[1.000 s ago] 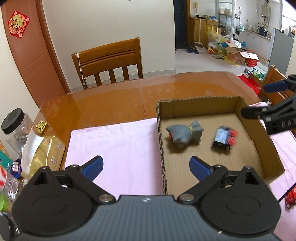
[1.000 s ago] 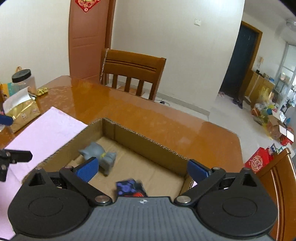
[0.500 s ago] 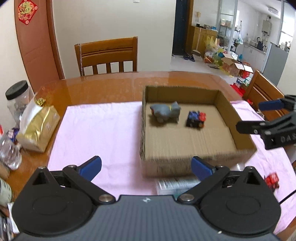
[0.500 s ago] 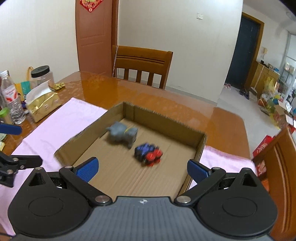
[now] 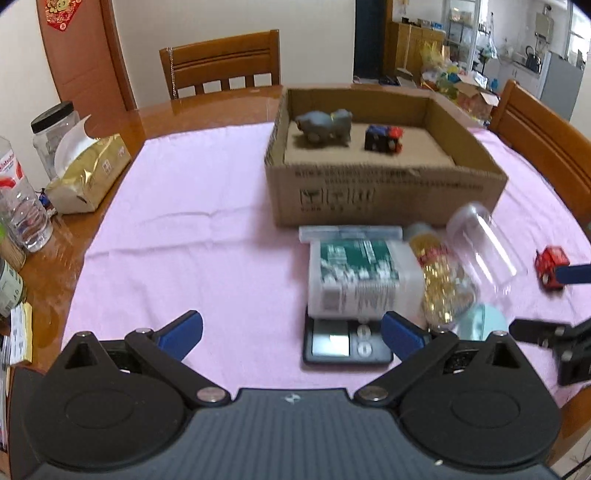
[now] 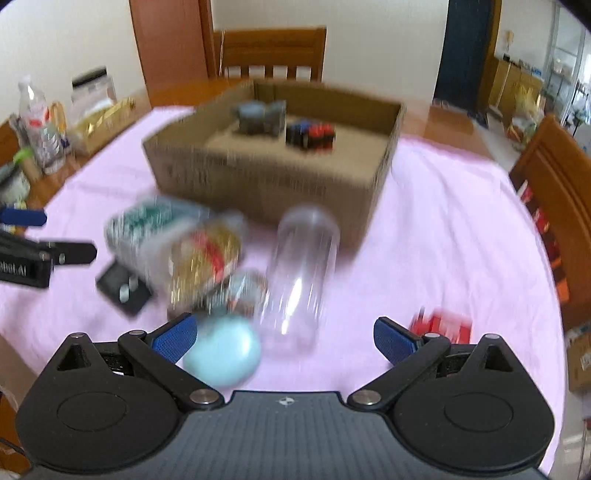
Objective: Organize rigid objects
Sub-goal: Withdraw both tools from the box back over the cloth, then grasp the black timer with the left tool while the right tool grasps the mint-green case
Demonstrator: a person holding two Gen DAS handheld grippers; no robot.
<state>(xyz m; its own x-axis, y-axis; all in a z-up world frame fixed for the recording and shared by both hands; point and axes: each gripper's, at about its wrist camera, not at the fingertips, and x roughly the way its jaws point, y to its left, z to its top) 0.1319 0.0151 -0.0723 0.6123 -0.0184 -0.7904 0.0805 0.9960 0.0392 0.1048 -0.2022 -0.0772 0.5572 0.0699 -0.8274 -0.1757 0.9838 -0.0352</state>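
Both the left gripper [image 5: 291, 334] and right gripper [image 6: 284, 338] gape apart (holding nothing); the clear jar [image 6: 299, 273] mid-frame might roll if bumped.

Right wrist view motion-blurred, box print [image 5: 369, 184] unreadable, scale [image 5: 347, 341] half hidden under green-labelled pack [image 5: 360, 280]

This was a home dining room. A glossy wooden table [image 5: 207, 110] wore a pink cloth [image 5: 207, 229], with wooden chairs [image 5: 221, 62] drawn up around it. A red paper charm [image 5: 61, 14] hung on the brown door [image 5: 85, 66], and an open doorway showed a kitchen with a kettle [image 5: 531, 62] and cluttered boxes [image 5: 469, 94].
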